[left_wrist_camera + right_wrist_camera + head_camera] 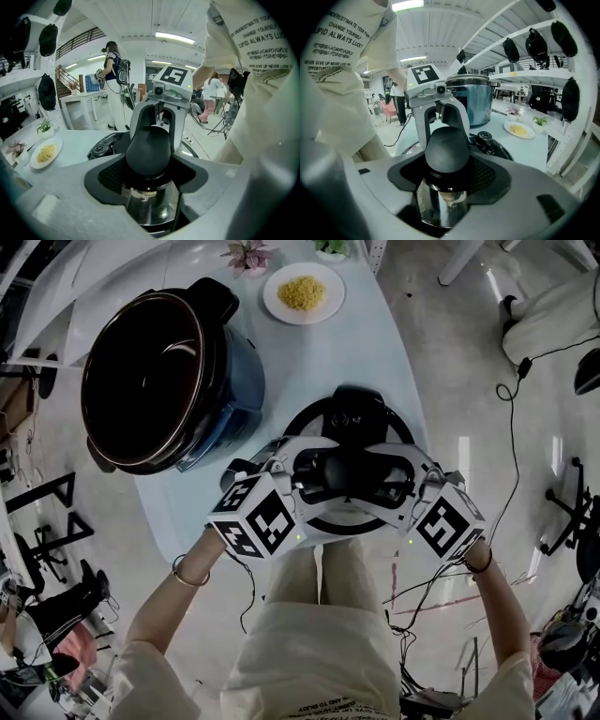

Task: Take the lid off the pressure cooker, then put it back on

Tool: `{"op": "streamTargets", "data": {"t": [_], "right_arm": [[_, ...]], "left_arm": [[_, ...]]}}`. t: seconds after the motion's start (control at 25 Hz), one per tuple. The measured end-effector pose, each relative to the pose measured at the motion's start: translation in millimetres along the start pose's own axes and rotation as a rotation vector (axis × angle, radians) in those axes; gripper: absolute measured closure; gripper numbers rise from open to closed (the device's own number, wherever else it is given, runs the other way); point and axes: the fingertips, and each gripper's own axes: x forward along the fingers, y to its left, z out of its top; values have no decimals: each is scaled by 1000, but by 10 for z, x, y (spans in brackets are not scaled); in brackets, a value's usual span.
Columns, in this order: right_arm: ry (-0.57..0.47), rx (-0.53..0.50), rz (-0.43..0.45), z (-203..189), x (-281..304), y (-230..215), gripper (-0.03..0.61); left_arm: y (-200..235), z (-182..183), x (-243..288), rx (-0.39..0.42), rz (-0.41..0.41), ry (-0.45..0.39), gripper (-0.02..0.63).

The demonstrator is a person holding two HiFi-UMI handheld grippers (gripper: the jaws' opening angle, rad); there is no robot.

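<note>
The pressure cooker's lid [309,424] lies flat on the pale table [394,352] near its front edge, black valve side away from me. The open cooker [155,381], dark inside and blue outside, stands to the lid's back left and shows behind it in the right gripper view [476,101]. The lid's black knob [349,470] sits between both grippers, which face each other across it. My left gripper [147,174] hugs the knob [147,150] from the left with its pads against it. My right gripper [446,177] does the same on the knob [446,150] from the right.
A white plate of yellow noodles [303,292] sits at the table's far end, with a small pink plant [248,254] beside it. Cables trail over the floor at the right. White shelving with hanging pans [536,44] stands past the table. Other people stand further off.
</note>
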Motion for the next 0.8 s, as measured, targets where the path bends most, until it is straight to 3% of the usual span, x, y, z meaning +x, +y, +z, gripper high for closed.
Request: {"op": "streamTargets", "data": {"t": [0.32, 0.8], "right_arm": [[10, 23, -8, -47, 30, -2, 302], [124, 47, -16, -50, 15, -7, 302]], "left_arm": [[4, -43, 40, -19, 17, 46, 322], [2, -55, 52, -52, 37, 178, 322]]}}
